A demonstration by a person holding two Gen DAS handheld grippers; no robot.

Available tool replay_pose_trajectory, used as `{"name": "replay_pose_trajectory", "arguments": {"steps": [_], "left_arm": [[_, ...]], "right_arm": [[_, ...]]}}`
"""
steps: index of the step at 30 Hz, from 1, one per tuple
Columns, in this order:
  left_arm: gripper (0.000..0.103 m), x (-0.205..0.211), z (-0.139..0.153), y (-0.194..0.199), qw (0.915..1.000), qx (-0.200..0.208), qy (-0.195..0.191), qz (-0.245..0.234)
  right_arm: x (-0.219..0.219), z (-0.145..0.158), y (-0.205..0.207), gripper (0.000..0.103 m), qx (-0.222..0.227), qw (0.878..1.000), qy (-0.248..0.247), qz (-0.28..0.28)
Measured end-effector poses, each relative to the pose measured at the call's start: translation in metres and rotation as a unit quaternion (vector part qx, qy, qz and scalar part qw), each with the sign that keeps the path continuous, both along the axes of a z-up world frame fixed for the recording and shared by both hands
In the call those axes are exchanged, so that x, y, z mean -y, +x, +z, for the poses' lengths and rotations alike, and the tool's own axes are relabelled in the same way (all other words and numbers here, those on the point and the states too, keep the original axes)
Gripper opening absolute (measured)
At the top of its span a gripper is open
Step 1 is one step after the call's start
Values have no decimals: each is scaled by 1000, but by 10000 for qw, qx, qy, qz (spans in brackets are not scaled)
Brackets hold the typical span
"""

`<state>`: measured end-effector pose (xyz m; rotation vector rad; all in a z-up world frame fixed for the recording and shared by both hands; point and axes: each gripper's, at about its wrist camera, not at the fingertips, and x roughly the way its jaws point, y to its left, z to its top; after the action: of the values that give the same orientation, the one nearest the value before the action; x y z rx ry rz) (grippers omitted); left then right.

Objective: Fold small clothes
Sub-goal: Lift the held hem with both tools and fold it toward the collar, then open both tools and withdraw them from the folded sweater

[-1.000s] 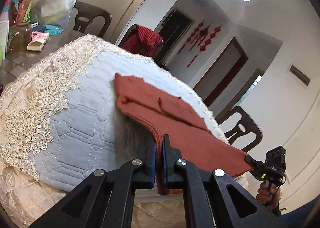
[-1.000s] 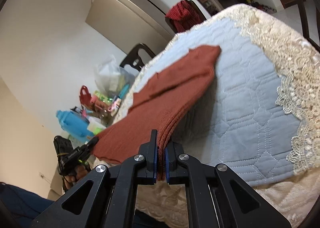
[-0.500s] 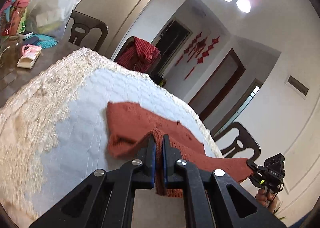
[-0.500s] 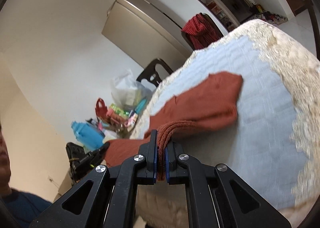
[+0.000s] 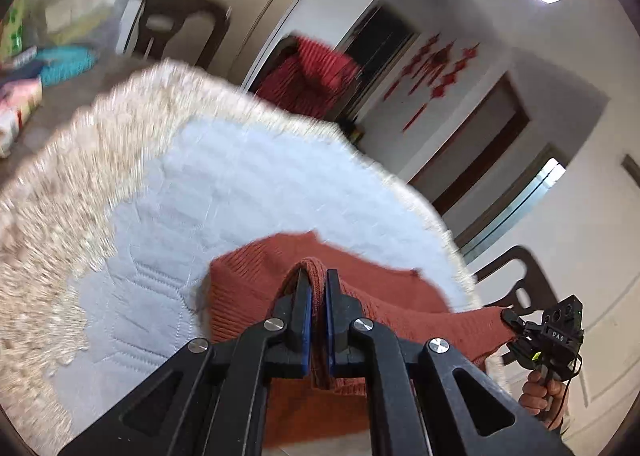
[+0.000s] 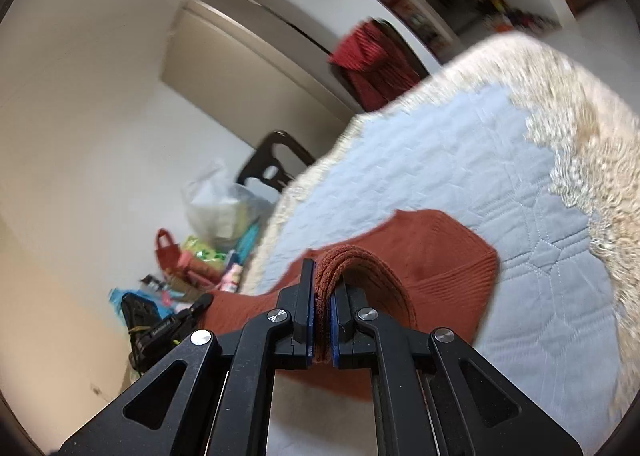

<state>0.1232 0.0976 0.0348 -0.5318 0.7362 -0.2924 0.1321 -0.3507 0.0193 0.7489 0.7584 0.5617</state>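
A: Which step were we on?

B: Mid-fold, we judged. We had the rust-red knit garment (image 5: 256, 288) pinched at both ends. The left gripper (image 5: 316, 288) was clamped narrow on a bunched edge, and the right gripper (image 6: 322, 292) was clamped narrow on several stacked layers.

A: Where was the garment?

B: The far part lay on the blue quilted cover (image 5: 224, 192) with the lace border (image 6: 580, 128). The near part was lifted between the grippers and hung over the near edge. In the left view the right gripper (image 5: 520, 326) held the other corner, well apart.

A: Next move?

B: We figured carry both held ends forward together over the resting part, keep them level, lay the fold down, then release. Uneven travel would skew the edge.

A: Anything unclear?

B: Both views were motion-blurred; we couldn't count the layers for sure.
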Motion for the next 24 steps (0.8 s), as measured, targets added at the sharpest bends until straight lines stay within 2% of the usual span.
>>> {"name": "replay_pose_trajectory", "arguments": {"steps": [2, 5, 10, 16, 18, 19, 21, 23, 24], "left_arm": [[7, -1, -22, 14, 9993, -364, -25, 51], [7, -1, -36, 21, 9983, -576, -36, 101], [7, 2, -26, 26, 9983, -561, -128, 49], [10, 4, -30, 49, 9972, -724, -192, 69], [25, 1, -29, 53, 9973, -669, -164, 247], [37, -3, -27, 51, 9973, -619, -165, 348], [39, -10, -22, 48, 9975, -468, -213, 490], [39, -14, -16, 42, 9976, -364, -133, 578], [39, -15, -13, 39, 9976, -315, -82, 617]], "right_arm": [[3, -25, 15, 5, -416, 9991, 22, -82], [5, -42, 24, 5, -692, 9975, 67, -132], [9, -37, 30, 7, -724, 9971, 181, -163], [9, -43, 52, 10, -975, 9939, 400, -331], [9, -44, 57, 13, -1016, 9931, 453, -376], [8, -44, 58, 17, -1008, 9931, 464, -382], [8, -41, 58, 28, -932, 9936, 486, -406], [9, -35, 56, 44, -762, 9950, 439, -466], [11, -33, 55, 44, -701, 9955, 417, -478]]}}
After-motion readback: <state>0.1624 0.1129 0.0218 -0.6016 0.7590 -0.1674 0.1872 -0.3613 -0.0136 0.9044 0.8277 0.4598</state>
